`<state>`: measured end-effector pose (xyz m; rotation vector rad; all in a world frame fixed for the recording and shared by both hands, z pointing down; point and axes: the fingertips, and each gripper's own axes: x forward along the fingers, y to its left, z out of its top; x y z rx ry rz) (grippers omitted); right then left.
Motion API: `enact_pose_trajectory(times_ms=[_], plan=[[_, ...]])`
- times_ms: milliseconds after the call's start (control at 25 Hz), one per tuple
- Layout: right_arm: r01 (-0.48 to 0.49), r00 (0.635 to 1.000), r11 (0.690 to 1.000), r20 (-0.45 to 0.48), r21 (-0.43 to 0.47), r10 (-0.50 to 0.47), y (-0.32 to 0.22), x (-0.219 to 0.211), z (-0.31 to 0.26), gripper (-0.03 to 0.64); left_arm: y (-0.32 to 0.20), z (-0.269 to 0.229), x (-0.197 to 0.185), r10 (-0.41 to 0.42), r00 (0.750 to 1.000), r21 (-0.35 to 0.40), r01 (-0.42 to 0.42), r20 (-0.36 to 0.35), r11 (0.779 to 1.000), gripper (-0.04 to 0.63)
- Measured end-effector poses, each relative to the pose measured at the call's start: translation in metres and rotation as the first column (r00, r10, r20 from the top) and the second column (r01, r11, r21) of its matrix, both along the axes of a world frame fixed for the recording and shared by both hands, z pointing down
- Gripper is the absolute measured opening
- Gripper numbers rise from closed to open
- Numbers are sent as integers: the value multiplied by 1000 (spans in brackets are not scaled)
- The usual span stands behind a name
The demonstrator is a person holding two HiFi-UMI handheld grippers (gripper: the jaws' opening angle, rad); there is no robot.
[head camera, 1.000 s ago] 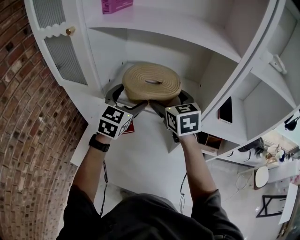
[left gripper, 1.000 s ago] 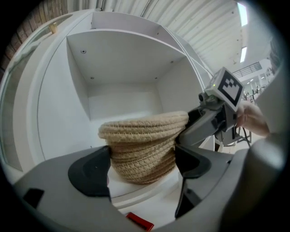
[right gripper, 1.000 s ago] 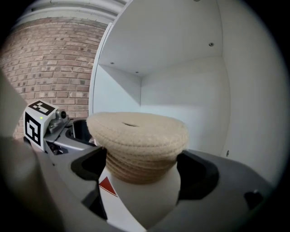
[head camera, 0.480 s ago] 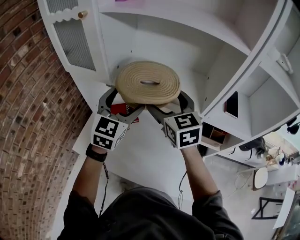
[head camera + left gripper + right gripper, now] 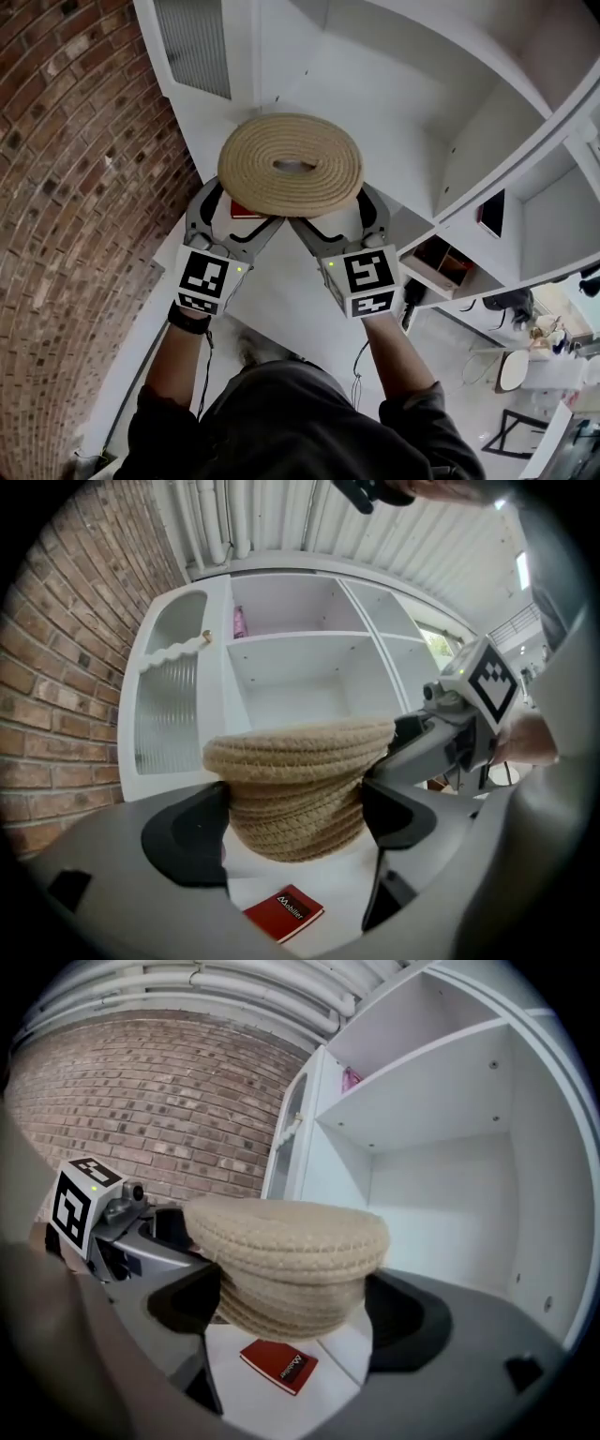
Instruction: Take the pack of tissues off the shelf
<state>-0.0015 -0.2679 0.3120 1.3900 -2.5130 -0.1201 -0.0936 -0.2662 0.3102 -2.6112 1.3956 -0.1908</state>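
We hold a round rope tissue holder (image 5: 291,164) with both grippers. The left gripper (image 5: 295,817) is closed on it: the two dark jaws press on its sides, just under the wide top rim. The right gripper (image 5: 300,1312) squeezes it the same way from the other side. The two grippers sit close beside each other, with the holder between them and a little past their tips.

The holder has a small slot in the middle of its top. It looks lifted up, in front of the open white shelf (image 5: 394,94), which is farther away than the gripper tips.

Under the holder and under the jaws, a small red booklet (image 5: 283,911) lies flat on a white ledge (image 5: 309,1401). A brick wall (image 5: 66,187) is out past the left gripper.
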Motion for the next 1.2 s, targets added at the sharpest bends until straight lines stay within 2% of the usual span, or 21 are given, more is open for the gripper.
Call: enact_pose_trajectory(times_ms=[280,720,1040,1200], plan=[[85,995,996,-47,36,-83,22,-31,22,485,27,30,-29,-79,996,-23,79,-37,997,442],[169,984,983,-39,-69,-172,22,-42,118,485,35,122,-38,-169,986,-136,169,15,976,442],[239,967,961,-49,-140,-248,16,-37,204,485,36,209,-31,-234,972,-227,232,19,946,442],[280,954,942,-59,-187,-295,17,-37,249,485,41,254,-29,-276,961,-271,271,18,924,442]])
